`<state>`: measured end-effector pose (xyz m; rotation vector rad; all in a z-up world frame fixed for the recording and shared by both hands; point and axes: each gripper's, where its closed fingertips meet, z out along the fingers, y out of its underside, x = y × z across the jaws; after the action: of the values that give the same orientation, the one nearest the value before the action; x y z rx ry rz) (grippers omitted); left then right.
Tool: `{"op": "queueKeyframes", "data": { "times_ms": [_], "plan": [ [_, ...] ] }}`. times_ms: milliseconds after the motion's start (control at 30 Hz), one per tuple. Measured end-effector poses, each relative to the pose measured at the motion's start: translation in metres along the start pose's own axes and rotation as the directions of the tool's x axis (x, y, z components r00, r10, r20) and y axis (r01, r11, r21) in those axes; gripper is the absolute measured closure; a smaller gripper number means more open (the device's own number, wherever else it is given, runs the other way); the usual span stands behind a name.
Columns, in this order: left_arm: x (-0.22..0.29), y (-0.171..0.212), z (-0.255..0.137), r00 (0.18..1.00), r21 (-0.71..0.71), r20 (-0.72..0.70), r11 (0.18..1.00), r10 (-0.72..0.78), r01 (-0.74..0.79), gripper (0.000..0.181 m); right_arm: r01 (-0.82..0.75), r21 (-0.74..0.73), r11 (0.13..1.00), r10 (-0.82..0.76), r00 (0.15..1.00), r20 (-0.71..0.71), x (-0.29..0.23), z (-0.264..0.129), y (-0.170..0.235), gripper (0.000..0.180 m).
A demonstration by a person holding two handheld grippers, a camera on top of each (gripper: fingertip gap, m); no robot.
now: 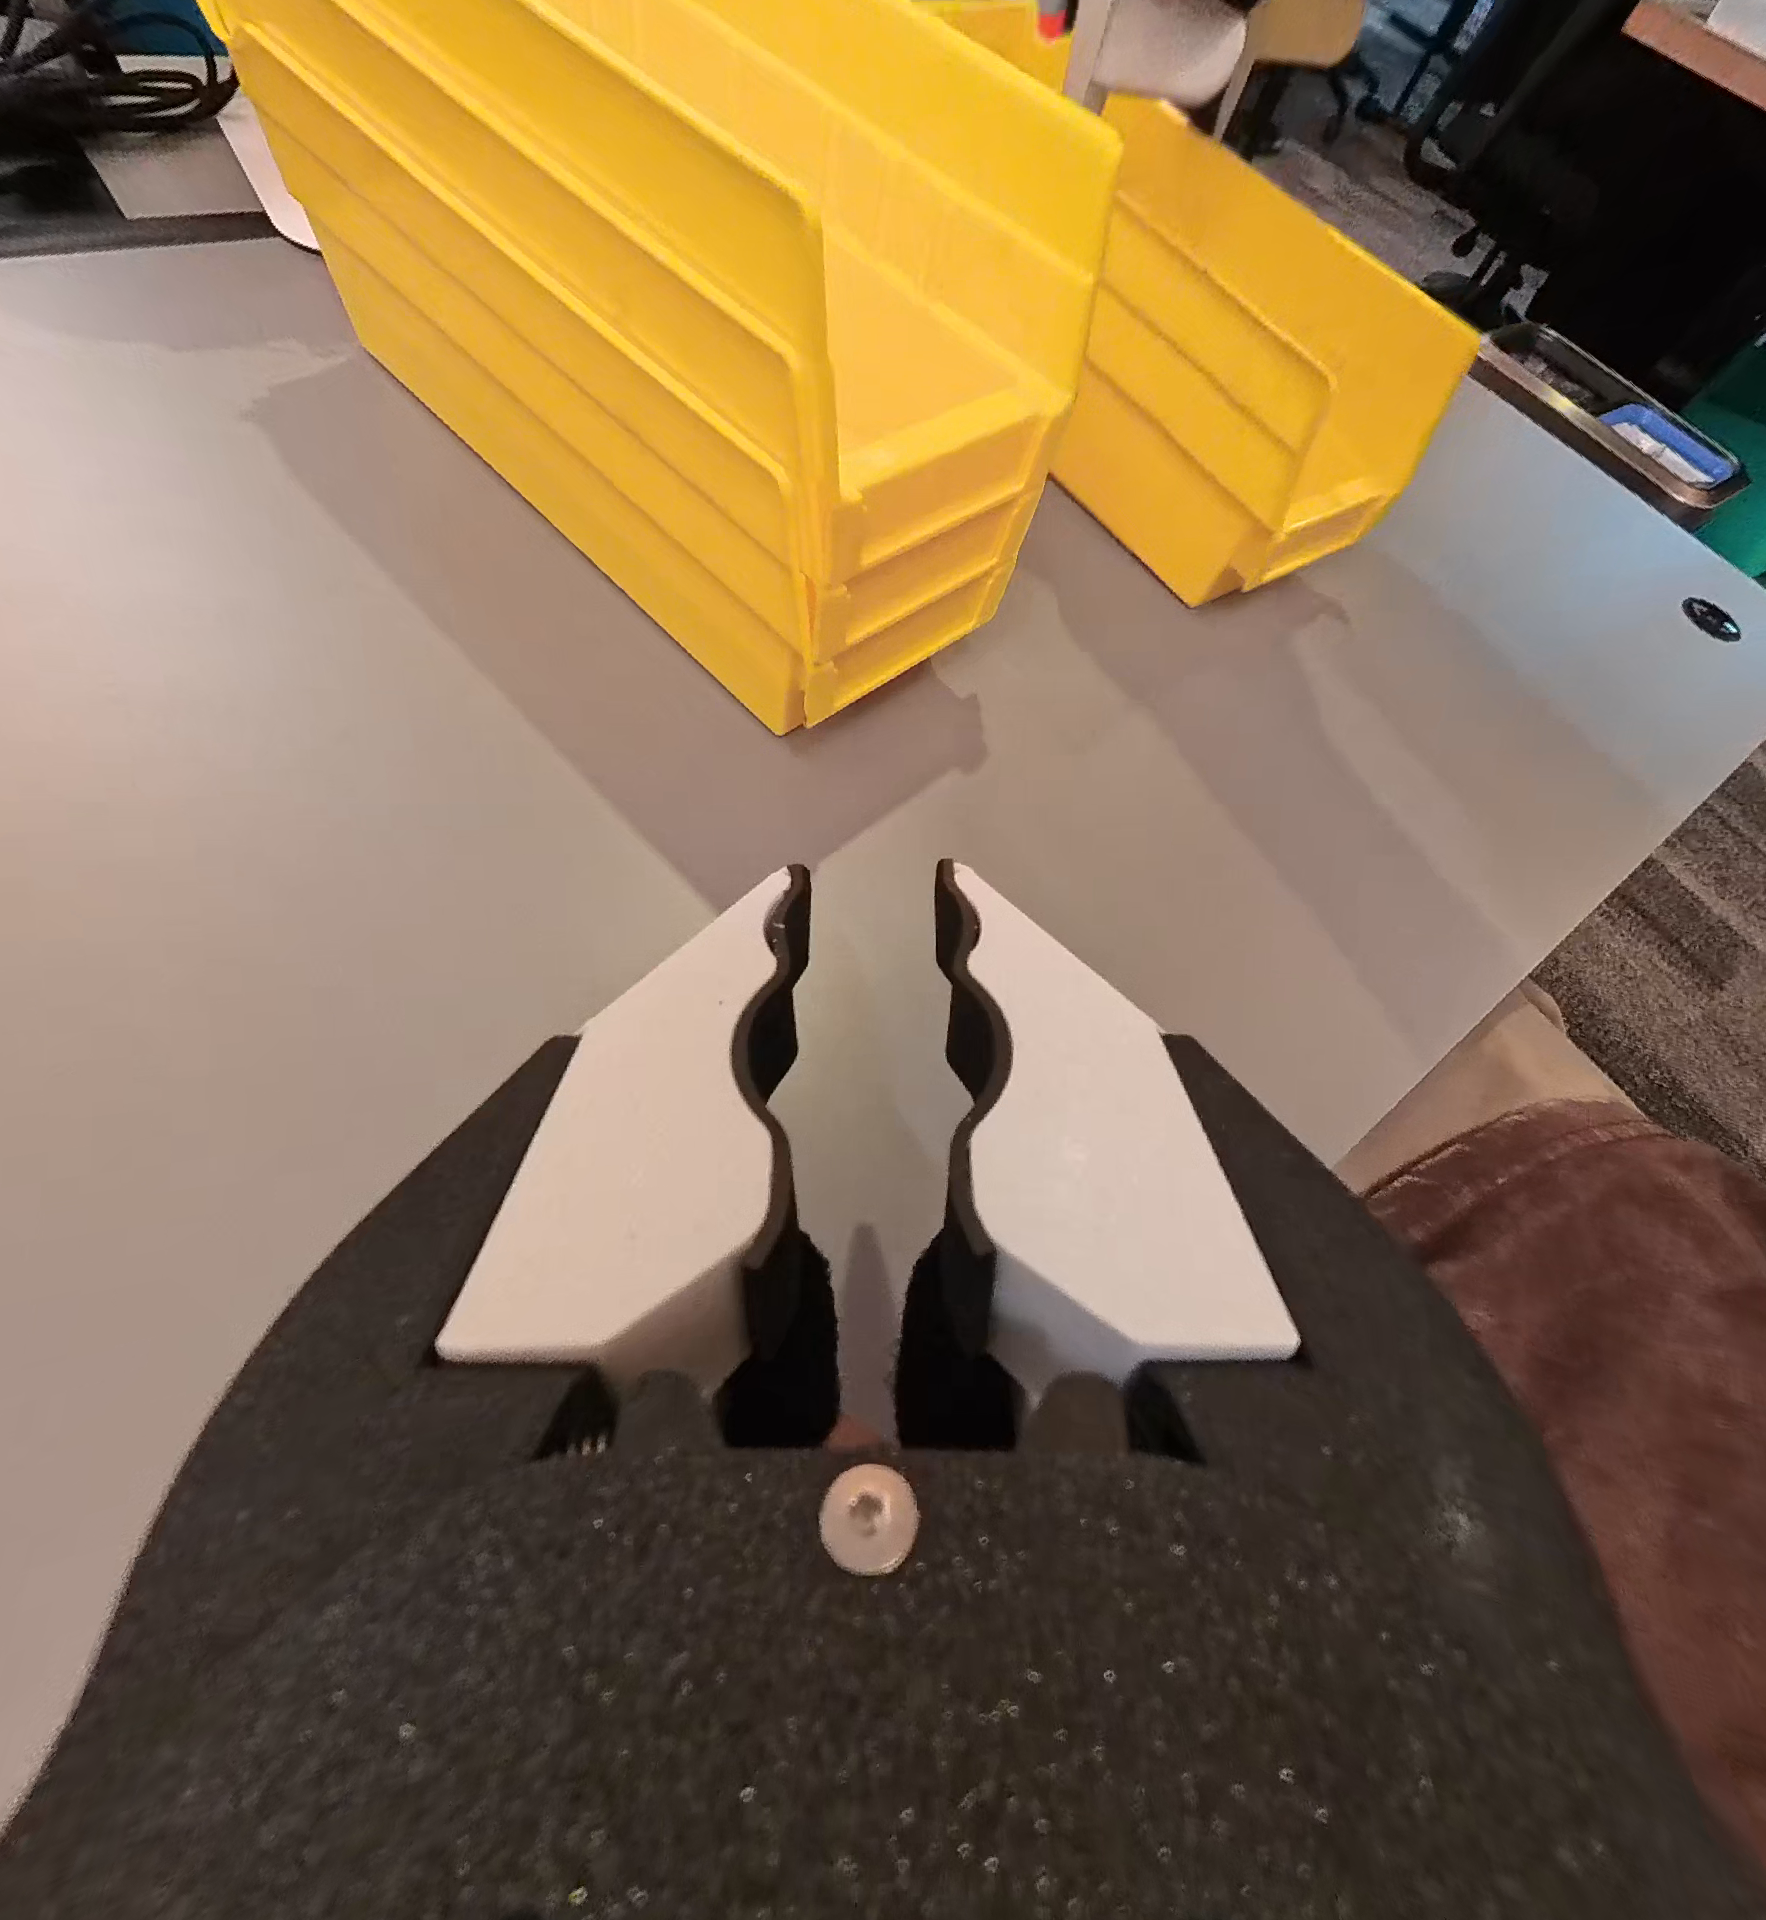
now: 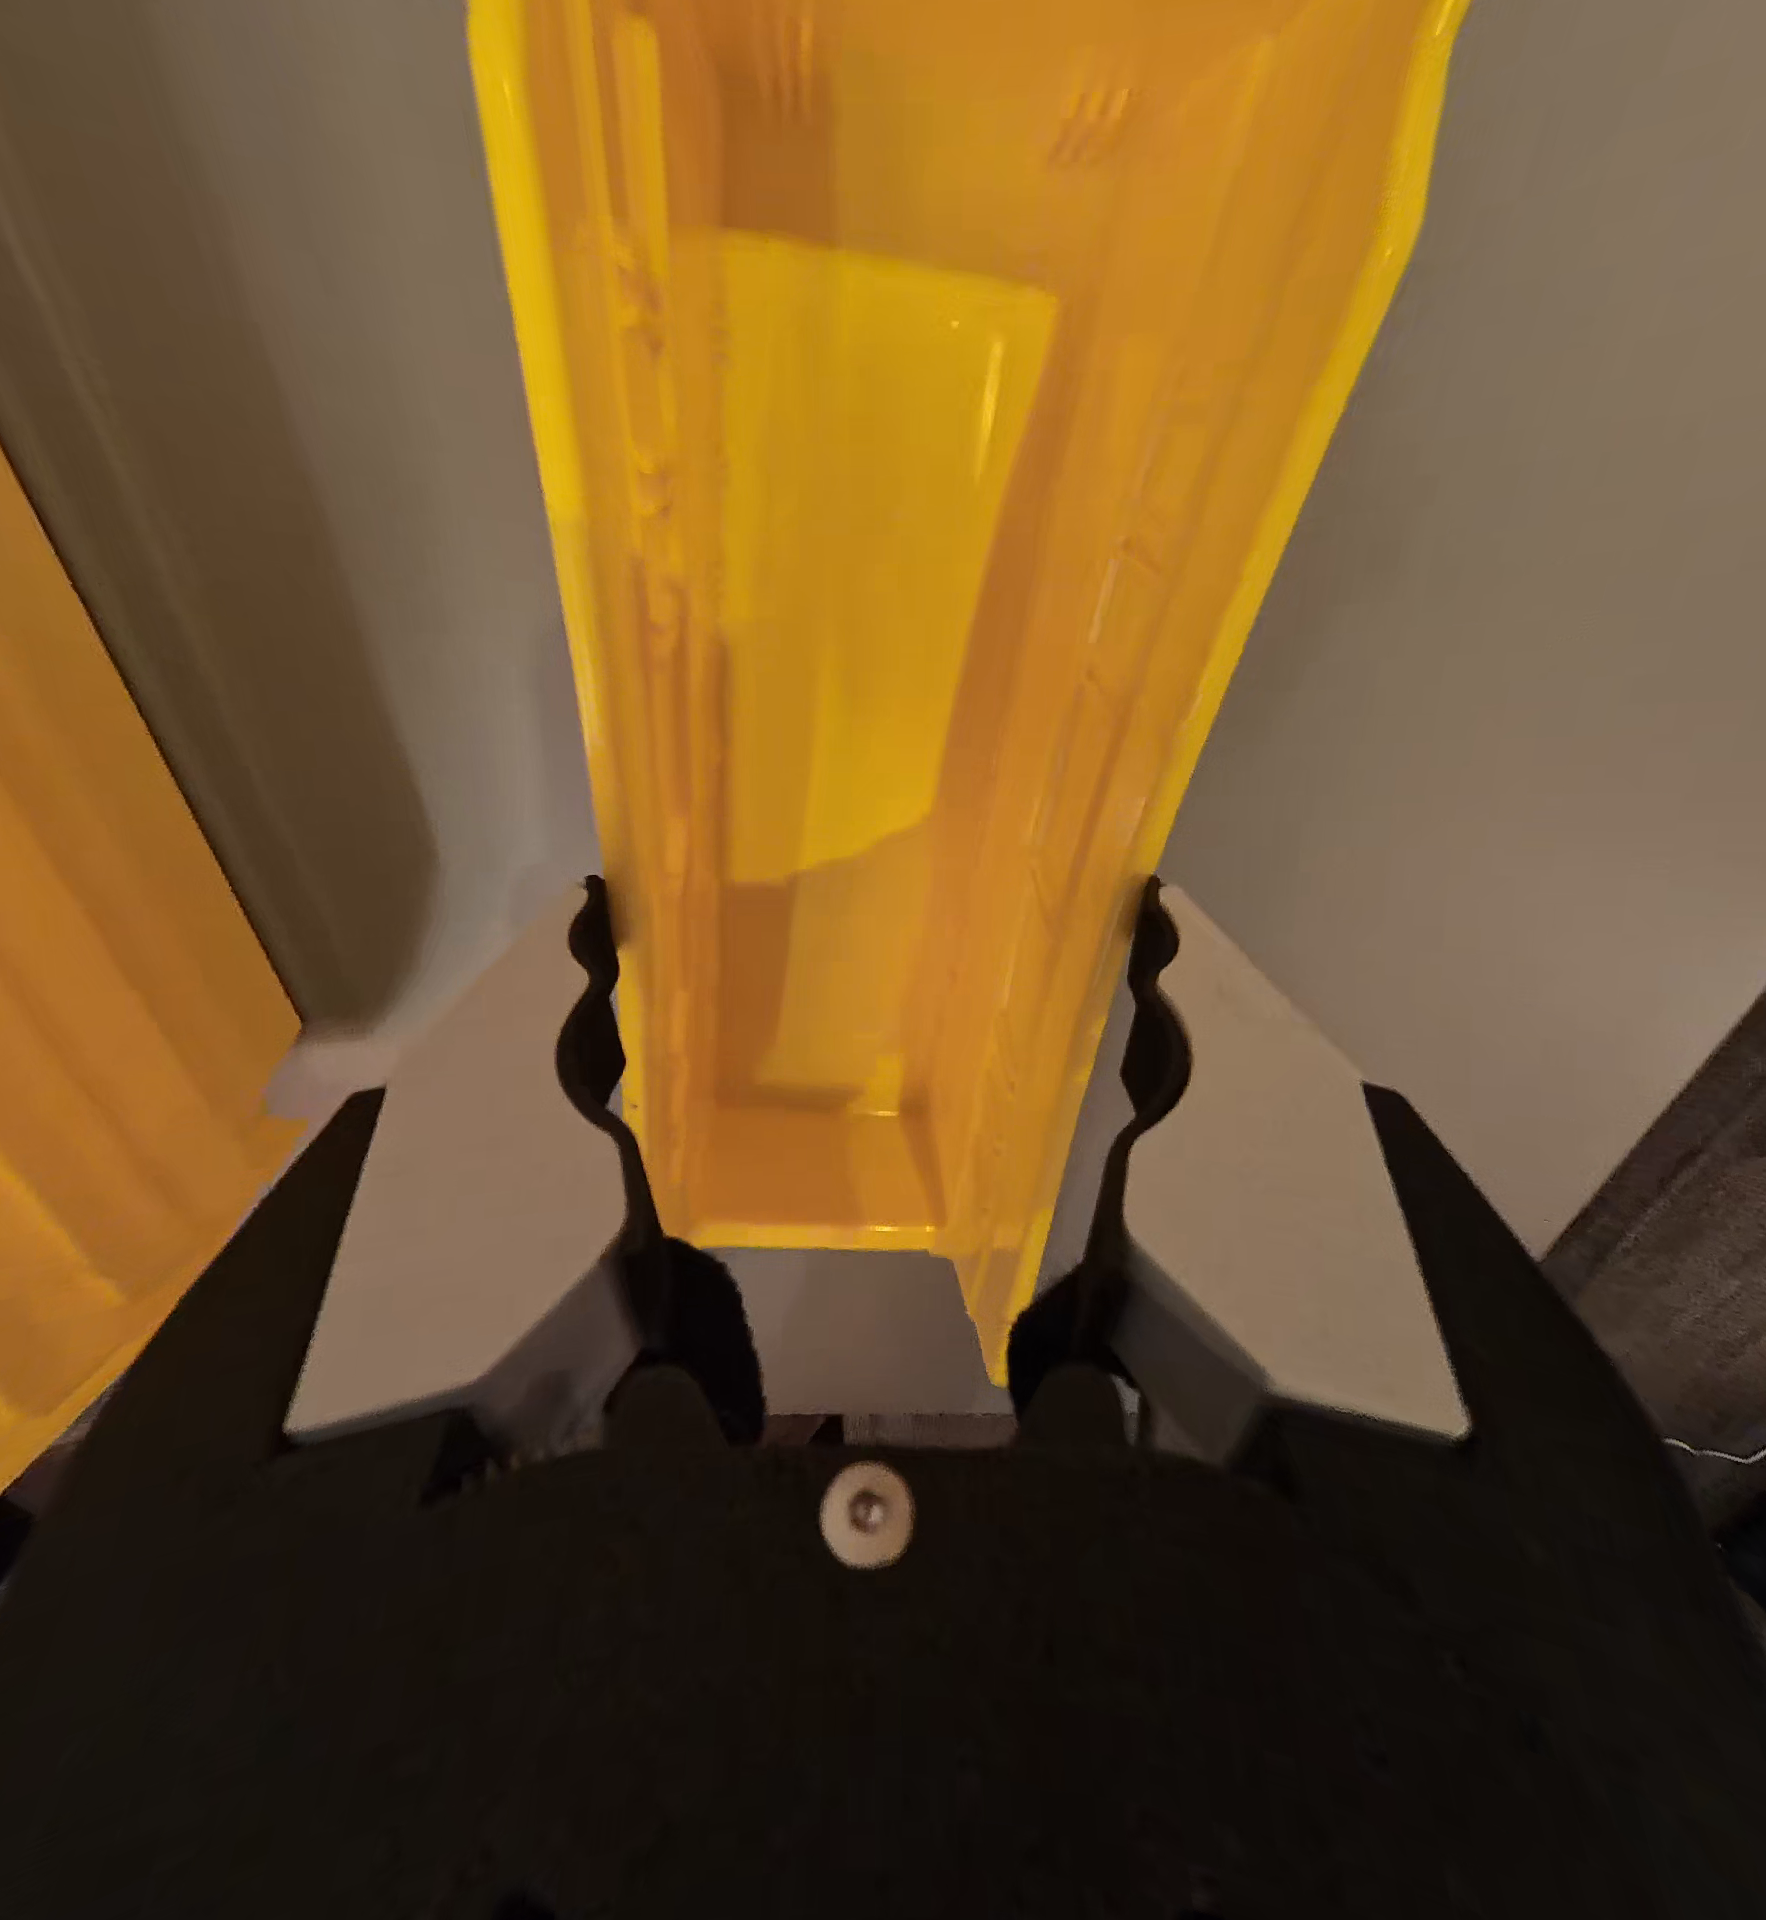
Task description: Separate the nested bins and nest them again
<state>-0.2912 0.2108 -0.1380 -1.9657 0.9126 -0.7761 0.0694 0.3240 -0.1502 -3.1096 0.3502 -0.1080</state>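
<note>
A stack of nested yellow bins (image 1: 588, 343) stands on the grey table (image 1: 235, 727), ahead of my left gripper (image 1: 874, 883). A second, lower group of yellow bins (image 1: 1201, 416) stands to its right. The left gripper is empty, its jaws a narrow gap apart, held over bare table short of the stack. My right gripper (image 2: 874, 894) straddles the near end of a yellow bin (image 2: 858, 571), seen from above, with both fingertips touching its side walls. More yellow bin wall (image 2: 48, 987) shows at that view's left edge.
The table's right edge and carpet floor (image 2: 1689, 1195) lie close to the held bin. A dark tray (image 1: 1627, 426) sits beyond the table's right edge. Black cables (image 1: 27, 83) lie at the far left. A person's brown garment (image 1: 1637, 1351) is at lower right.
</note>
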Motion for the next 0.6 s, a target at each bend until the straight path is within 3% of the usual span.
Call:
{"op": "queueKeyframes", "data": {
  "times_ms": [333,433,600],
  "plan": [
    [0.004,0.002,0.001,0.999,-0.010,-0.024,1.000,-0.022,0.022,0.159,0.013,0.067,0.998,-0.014,1.000,0.020,-0.006,0.003,-0.004,0.064],
    [0.006,0.002,0.002,0.999,-0.013,-0.030,1.000,-0.017,0.016,0.159,0.031,0.201,0.979,-0.042,0.998,0.051,-0.024,-0.026,-0.022,0.065],
    [0.010,0.004,0.003,0.999,-0.022,-0.038,1.000,-0.008,0.007,0.159,0.094,0.311,0.946,-0.173,0.956,0.238,-0.119,-0.083,-0.028,0.057]
  ]
}}
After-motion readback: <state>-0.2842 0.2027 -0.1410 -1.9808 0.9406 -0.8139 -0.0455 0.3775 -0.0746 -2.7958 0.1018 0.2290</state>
